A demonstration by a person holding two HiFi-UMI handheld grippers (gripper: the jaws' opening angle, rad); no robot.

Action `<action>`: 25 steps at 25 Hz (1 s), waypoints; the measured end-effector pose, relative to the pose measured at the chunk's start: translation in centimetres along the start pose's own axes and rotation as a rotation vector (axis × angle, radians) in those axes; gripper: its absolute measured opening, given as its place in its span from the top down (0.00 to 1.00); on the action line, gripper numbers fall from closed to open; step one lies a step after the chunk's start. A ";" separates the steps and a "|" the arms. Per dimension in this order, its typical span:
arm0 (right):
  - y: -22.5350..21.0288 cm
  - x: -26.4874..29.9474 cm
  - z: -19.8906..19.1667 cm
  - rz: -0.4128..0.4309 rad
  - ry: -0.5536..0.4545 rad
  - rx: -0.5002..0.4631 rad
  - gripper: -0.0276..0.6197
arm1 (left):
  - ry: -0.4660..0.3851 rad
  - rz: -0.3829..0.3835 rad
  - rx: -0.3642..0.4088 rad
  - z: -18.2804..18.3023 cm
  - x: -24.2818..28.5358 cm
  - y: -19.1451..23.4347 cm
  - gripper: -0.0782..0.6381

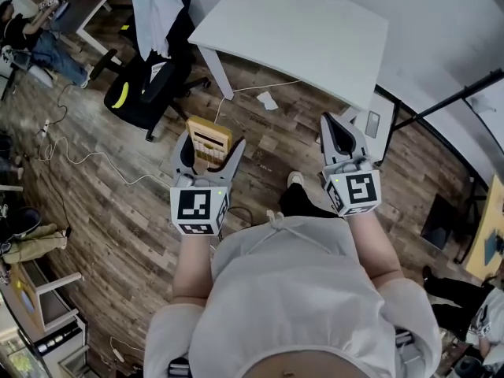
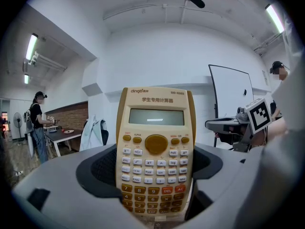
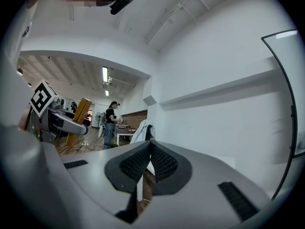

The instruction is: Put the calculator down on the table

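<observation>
**Yellow calculator clamped in the left tongs, short of the bench**

My left tongs [image 1: 211,143] are clamped on the calculator [image 2: 155,144], with one dark ribbed pad against each long edge of its lower half. It stands upright between them, keys and blank display facing the left gripper view. The lowest rows of keys are orange and the rows above are white. My right tongs [image 3: 149,152] are pressed together, pad against pad, with nothing between them.

In the head view I see both tongs held out in front of the person's body, well apart from each other. Each has its marker cube [image 1: 198,209] at the wrist end.

The calculator hangs in the air over the wooden floor [image 1: 118,211]. It is short of the white bench [image 1: 307,30], off that bench's left corner, and touches no part of it. The right tongs point toward the bench's near edge at its right end, and they too are over the floor.

A scrap of white paper [image 1: 268,101] lies on the boards just below the bench's near edge. Left of the bench stands a black office chair [image 1: 146,93] with a pale garment [image 1: 153,6] draped over its back. A thin white cable [image 1: 87,160] trails across the floor farther left of the bench. Beyond the chair, farther left again, is another person [image 1: 35,38].
</observation>
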State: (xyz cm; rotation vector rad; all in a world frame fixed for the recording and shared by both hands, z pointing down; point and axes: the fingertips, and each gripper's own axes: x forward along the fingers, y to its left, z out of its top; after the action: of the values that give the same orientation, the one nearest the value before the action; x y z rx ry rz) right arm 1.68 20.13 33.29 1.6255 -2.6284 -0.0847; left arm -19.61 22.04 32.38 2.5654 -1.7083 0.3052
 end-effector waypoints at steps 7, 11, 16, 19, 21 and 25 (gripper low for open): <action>-9.3 8.1 -0.6 0.050 0.029 0.009 0.95 | 0.015 0.024 -0.001 3.1 12.2 -0.6 0.31; -14.0 11.7 -1.3 0.057 0.042 0.015 0.95 | 0.015 0.019 0.015 4.2 18.2 -1.4 0.31; -17.8 15.3 -2.1 0.052 0.058 0.026 0.95 | 0.034 0.008 0.011 4.3 23.6 -1.4 0.31; -19.5 17.4 -2.7 0.048 0.066 0.029 0.95 | 0.053 0.003 0.004 3.9 26.7 -0.6 0.30; -20.7 19.0 -3.2 0.036 0.072 0.032 0.95 | 0.065 -0.004 0.001 3.5 28.9 0.1 0.30; -22.6 22.9 -4.3 0.000 0.084 0.040 0.95 | 0.092 -0.041 -0.004 2.7 33.9 2.2 0.31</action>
State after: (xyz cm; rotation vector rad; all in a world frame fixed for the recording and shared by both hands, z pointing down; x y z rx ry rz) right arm 11.92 -10.52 36.27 1.6039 -2.5831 0.0352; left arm -8.67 -10.02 35.92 2.5375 -1.6226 0.4105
